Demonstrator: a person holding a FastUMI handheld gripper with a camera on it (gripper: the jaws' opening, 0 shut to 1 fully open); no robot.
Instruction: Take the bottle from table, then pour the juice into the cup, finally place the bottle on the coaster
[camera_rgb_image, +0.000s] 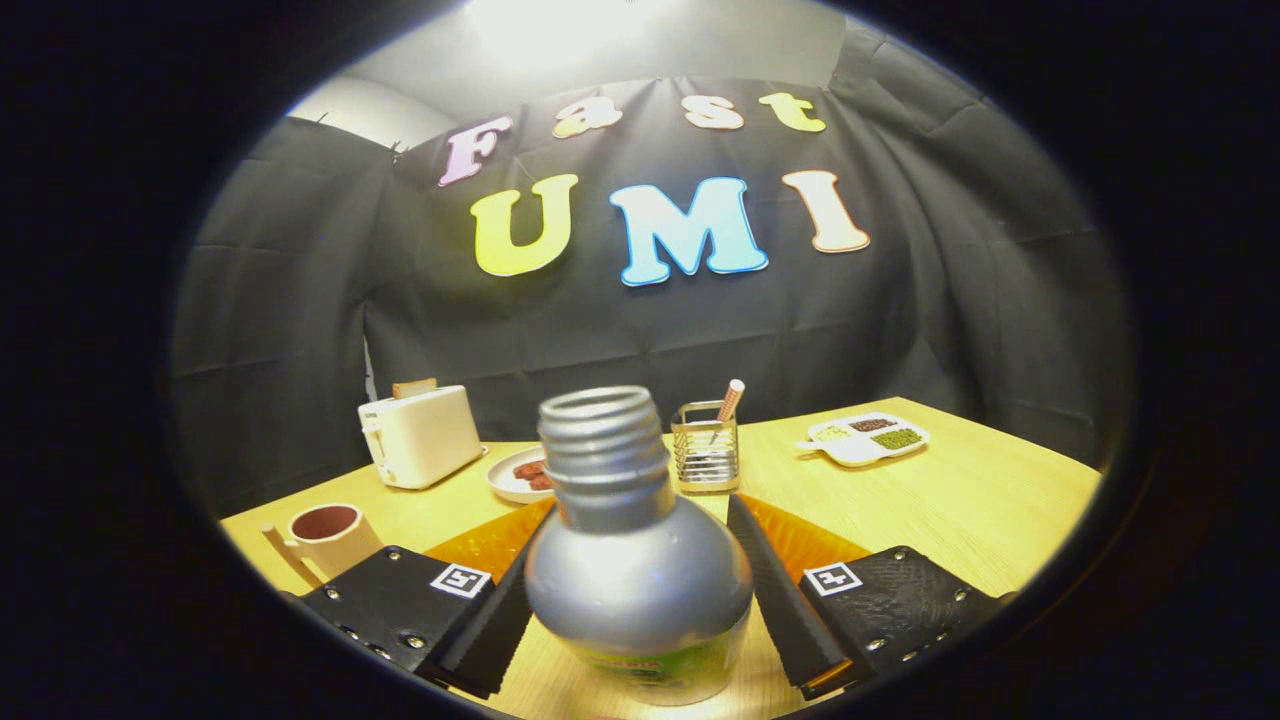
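1. I'm seeing the tool (640, 600) grasping the bottle (638, 570): both fingers are pressing on its rounded silver shoulder, one on each side.
2. The bottle is sitting upright between the fingers, neck tilting slightly left, threaded mouth open with no cap on it.
3. I can't tell whether its base is touching the counter (930, 510) or hanging just above it; the base is out of sight.
4. The cup (330, 538) is standing on the counter, left of the fingers and near them, with its handle pointing left.
5. An orange mat (800, 545) is lying just beyond the fingers, behind the bottle.
6. Further back: toaster (420, 435) at left, small plate (520, 475) beside it, wire holder (705, 452) behind the bottle neck, divided tray (868, 438) at right.
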